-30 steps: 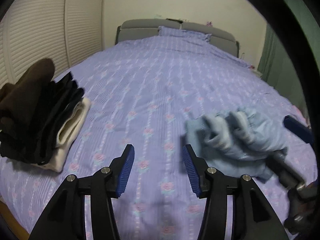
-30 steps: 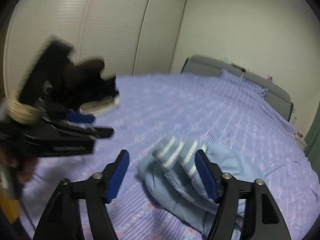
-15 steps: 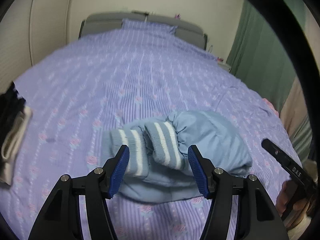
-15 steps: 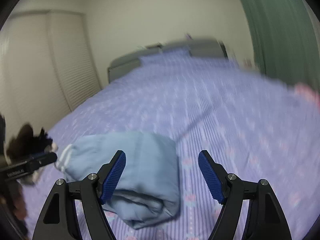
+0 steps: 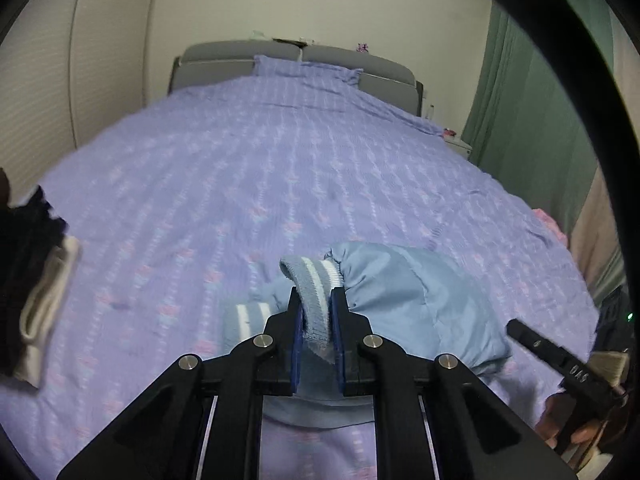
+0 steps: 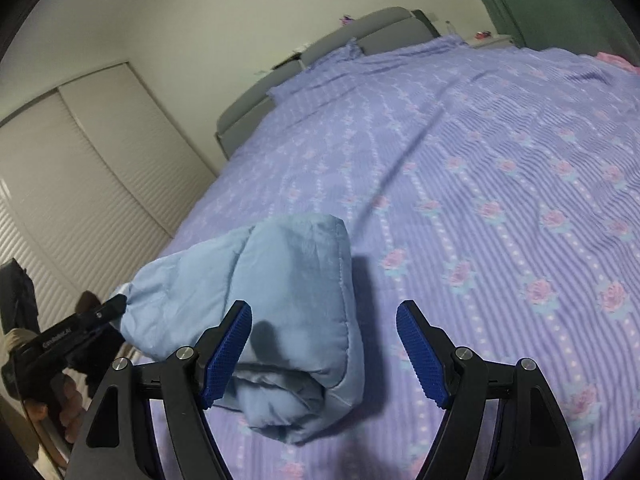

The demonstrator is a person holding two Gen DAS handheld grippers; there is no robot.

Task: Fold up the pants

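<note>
Light blue padded pants (image 5: 412,304) lie bunched on the purple bedspread (image 5: 280,184). My left gripper (image 5: 316,332) is shut on one blue-and-white striped cuff (image 5: 312,280) of the pants; the other cuff (image 5: 252,314) lies flat to its left. In the right wrist view the pants (image 6: 280,288) lie in a folded heap, and my right gripper (image 6: 324,356) is open and empty just above their near right end. The left gripper (image 6: 80,332) shows at the pants' far left end, and the right gripper (image 5: 560,360) shows at the right edge of the left wrist view.
A stack of folded dark and cream clothes (image 5: 32,292) sits at the bed's left edge. A pillow (image 5: 308,68) and grey headboard (image 5: 224,60) are at the far end. White wardrobe doors (image 6: 80,184) stand on the left, green curtains (image 5: 532,128) on the right.
My left gripper has closed on the striped cuff it was straddling. My right gripper has moved closer to the pants' right end and stayed open.
</note>
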